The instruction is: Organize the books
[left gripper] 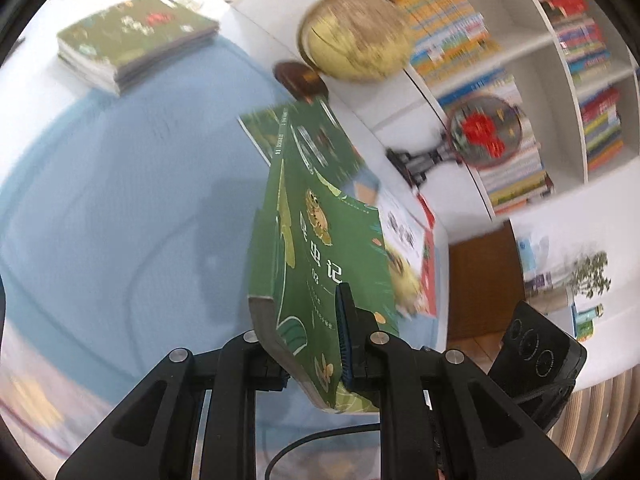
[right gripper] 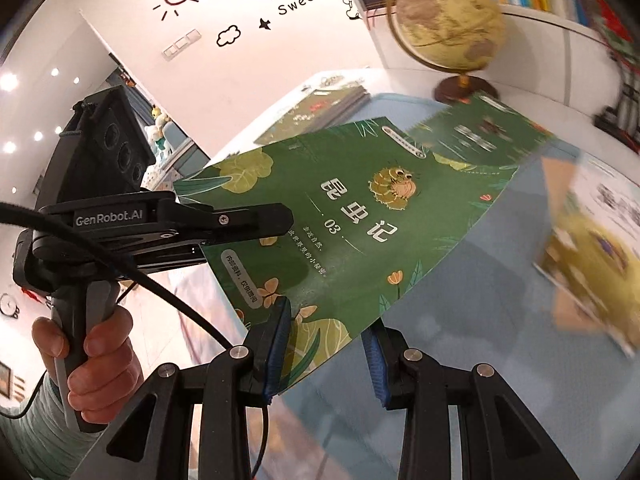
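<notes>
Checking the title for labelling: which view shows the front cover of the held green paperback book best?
The right wrist view: the green paperback book faces the camera, title, number and insect drawing all readable. The left wrist view shows it nearly edge-on, spine and page block foremost, cover steeply foreshortened.

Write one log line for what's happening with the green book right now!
left tool: shut on green book | right tool: shut on same book | book: lifted above blue mat

Bright indoor light, ceiling spots (right gripper: 8, 80) glaring at left. Globe (left gripper: 354, 34) and bookshelves (left gripper: 560, 60) smear with motion blur; edges bend and darken.
</notes>
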Demonstrator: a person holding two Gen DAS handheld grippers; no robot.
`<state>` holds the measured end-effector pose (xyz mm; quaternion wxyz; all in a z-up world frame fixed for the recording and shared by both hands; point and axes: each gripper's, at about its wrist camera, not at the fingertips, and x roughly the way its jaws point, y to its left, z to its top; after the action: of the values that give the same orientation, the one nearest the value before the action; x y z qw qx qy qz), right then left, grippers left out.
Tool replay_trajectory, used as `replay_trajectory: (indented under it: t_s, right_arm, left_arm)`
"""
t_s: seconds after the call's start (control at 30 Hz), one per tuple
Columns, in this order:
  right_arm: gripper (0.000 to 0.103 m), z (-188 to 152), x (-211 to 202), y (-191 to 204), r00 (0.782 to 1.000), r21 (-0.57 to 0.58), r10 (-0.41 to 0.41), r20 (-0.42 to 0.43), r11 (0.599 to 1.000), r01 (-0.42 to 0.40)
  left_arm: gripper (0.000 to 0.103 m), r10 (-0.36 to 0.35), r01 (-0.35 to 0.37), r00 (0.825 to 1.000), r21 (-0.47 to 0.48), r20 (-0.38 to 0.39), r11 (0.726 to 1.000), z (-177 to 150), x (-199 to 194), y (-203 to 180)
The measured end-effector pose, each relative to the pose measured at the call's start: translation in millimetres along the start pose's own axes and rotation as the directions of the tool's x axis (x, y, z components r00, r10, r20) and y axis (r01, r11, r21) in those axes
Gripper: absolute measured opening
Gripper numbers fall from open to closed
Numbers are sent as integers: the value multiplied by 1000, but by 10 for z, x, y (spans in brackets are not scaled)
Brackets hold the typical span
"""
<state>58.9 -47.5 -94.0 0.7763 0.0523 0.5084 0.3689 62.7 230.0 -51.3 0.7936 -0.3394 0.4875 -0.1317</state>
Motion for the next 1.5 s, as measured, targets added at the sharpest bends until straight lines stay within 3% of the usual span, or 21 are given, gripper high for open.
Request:
replay_trajectory:
  t_s: [0.33,0.5,0.67,0.8,1.1,1.2,1.5]
  right_arm:
    - [35,1398,1281,506,997,6,13,73,1000,-13]
    - [35,1984,1806,653,995,-21,14,95,1000,-12]
    - [35,2366,2210,580,998,-5,5,58,1000,-4]
    - [35,2493,2393,479,999,39,-14,30,999,13]
    - [36,2424,2721,439,999,75,-19,-49,997,23]
    - [37,2406,2786,423,998,97,-10,-62,995,16]
    - [37,2327,2910,409,996,115,-6,-93,993,17]
  left_arm:
    - [14,31,-33,998,26,56,999,1656,-180,1016]
    - [14,58,-60,995,32,79,998,2221,-152,1360]
    - [14,70,-71,996,7,50,997,2588,-13,1682]
    - [16,40,-40,999,-35,-4,999,2612,101,1929]
    - [24,61,-69,995,-91,-84,993,2572,206,2224]
    - [30,118,-131,986,-110,-115,985,2534,178,2288]
    - [31,280,-298,951,-160,-127,941,2319,-54,2465]
